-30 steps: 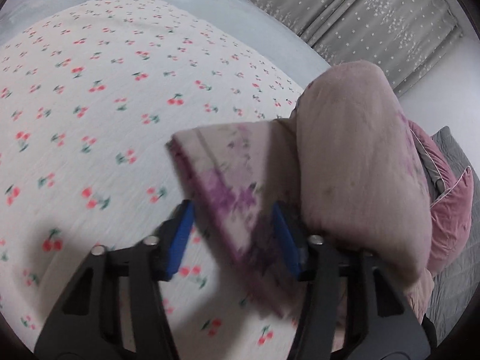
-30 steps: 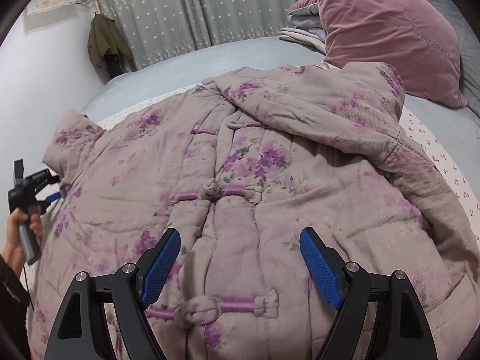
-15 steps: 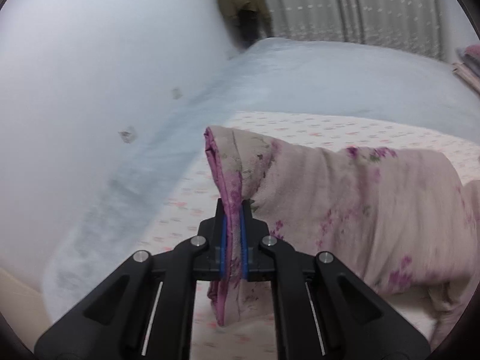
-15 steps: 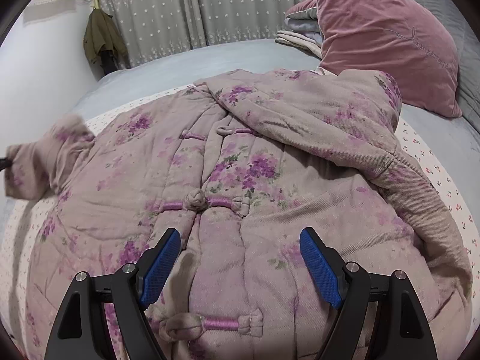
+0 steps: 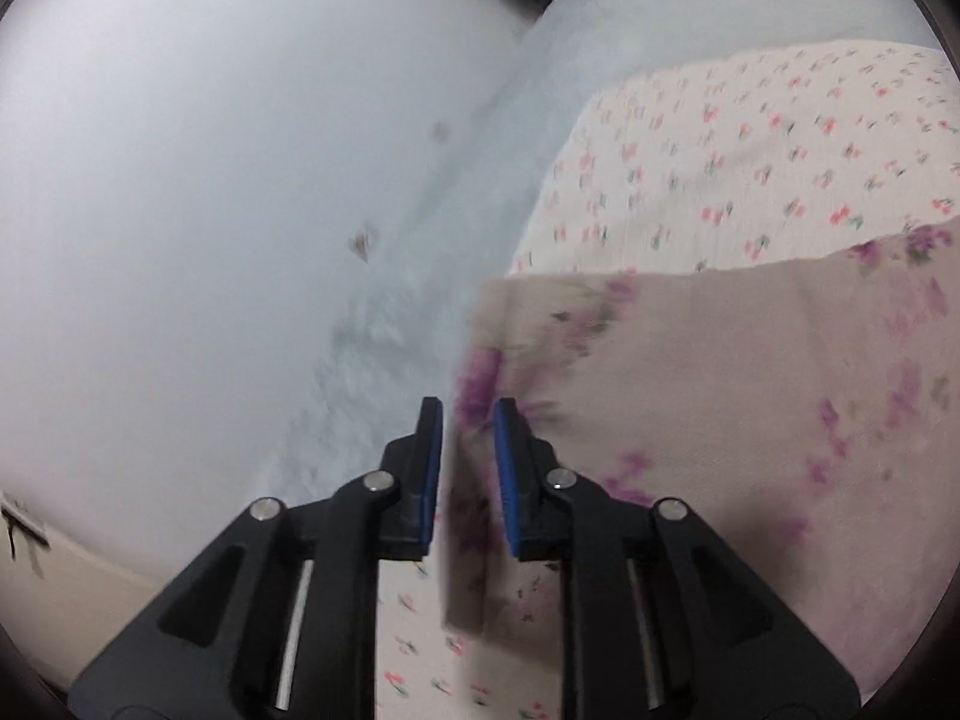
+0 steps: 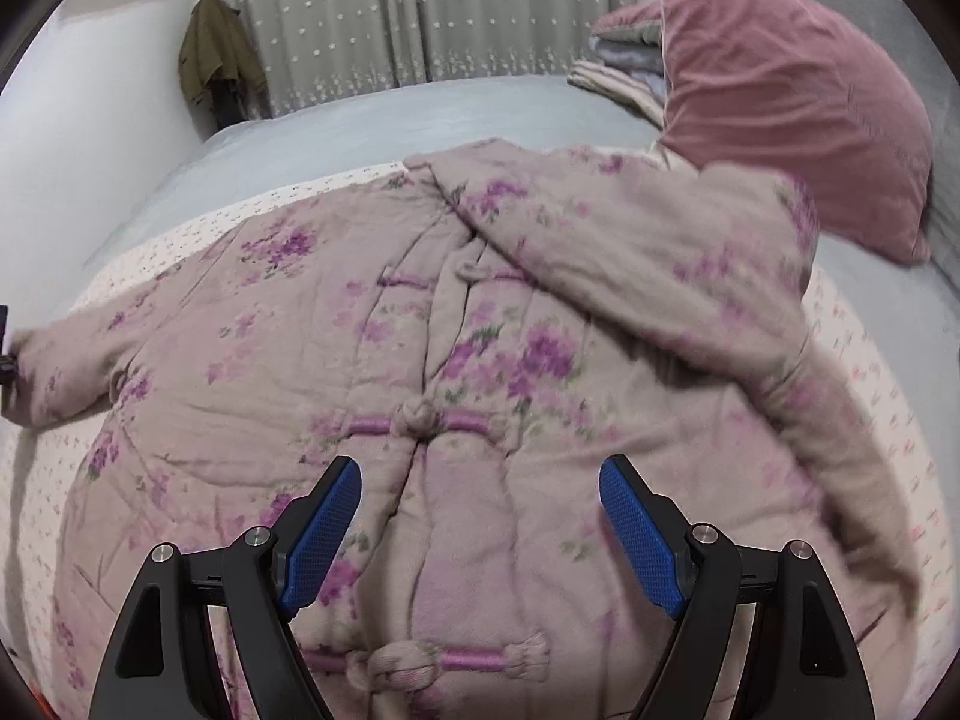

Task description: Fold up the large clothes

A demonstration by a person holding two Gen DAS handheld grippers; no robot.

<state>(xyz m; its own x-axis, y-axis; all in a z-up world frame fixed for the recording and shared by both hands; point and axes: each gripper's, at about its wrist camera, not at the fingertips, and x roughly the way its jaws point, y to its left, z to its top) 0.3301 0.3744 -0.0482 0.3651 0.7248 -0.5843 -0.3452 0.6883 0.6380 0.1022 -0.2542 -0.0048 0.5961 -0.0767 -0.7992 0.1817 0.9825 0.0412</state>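
Observation:
A padded pink jacket point(image 6: 480, 360) with purple flowers and knot buttons lies front up on the bed. Its right-hand sleeve point(image 6: 660, 252) is folded across the chest. The other sleeve point(image 5: 720, 390) stretches out flat toward the wall. My left gripper point(image 5: 468, 468) is at that sleeve's cuff, its jaws opening; the cuff edge lies between the pads, with a thin gap on the left side. This gripper also shows as a dark tip point(image 6: 5, 348) at the right wrist view's left edge. My right gripper point(image 6: 480, 540) hovers open above the jacket's lower front, holding nothing.
A cherry-print sheet point(image 5: 720, 150) covers the grey bed under the jacket. A white wall point(image 5: 180, 180) runs close along the left side. A pink pillow point(image 6: 780, 90) and folded bedding point(image 6: 618, 72) sit at the head. Curtains point(image 6: 420, 12) and a hanging olive coat point(image 6: 216, 60) stand behind.
My left gripper shut on the cuff, swung it outward toward the wall, and the sleeve now lies stretched out; its jaws have parted slightly. The right gripper has stayed in place, open.

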